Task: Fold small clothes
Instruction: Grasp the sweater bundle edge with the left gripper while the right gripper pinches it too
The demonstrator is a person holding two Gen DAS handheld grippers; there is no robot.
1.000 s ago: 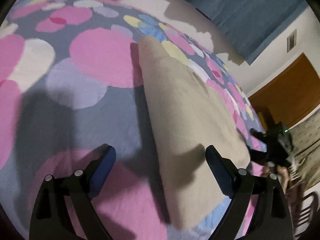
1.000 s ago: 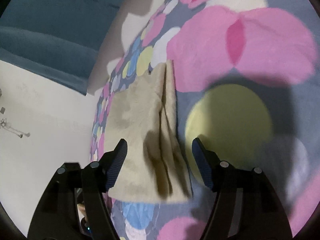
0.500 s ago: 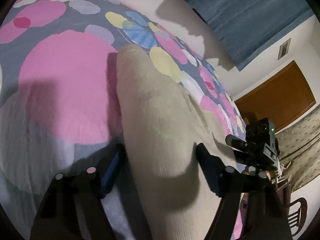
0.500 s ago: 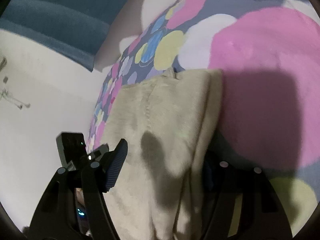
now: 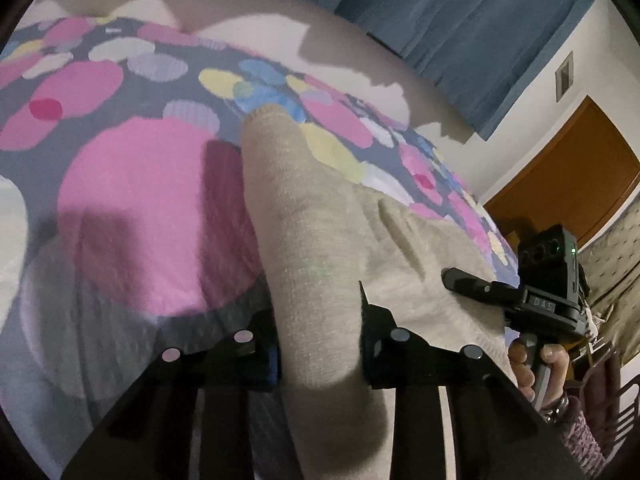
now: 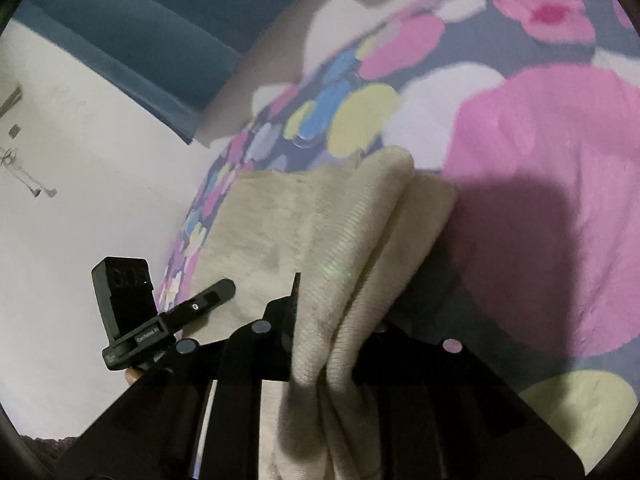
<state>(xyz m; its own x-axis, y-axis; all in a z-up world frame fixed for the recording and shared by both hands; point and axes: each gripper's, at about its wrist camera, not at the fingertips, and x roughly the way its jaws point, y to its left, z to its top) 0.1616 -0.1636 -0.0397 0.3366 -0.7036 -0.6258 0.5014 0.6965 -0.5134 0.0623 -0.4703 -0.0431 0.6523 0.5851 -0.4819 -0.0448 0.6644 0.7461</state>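
Observation:
A beige knitted garment [image 5: 320, 220] lies on a bedspread [image 5: 140, 200] printed with pink, yellow and blue spots. My left gripper [image 5: 318, 312] is closing on the garment's near left edge, and the cloth fills the gap between its pads. In the right wrist view the garment [image 6: 280, 220] is bunched into folds, and my right gripper [image 6: 336, 308] is closing on them, its pads pressing the cloth. Each gripper shows in the other's view: the right gripper [image 5: 472, 282] at the garment's right side, the left gripper [image 6: 216, 292] at its left.
A person's hand [image 5: 536, 364] holds the right gripper's handle. Blue curtains [image 5: 460, 20] hang behind the bed, with a wooden door [image 5: 560, 184] and a chair [image 5: 612, 396] to the right. A white wall [image 6: 80, 160] stands past the bed's left side.
Both grippers moved forward over the garment's near edge and closed from wide open onto the cloth. The garment's edge has bunched up and lifted between the jaws.

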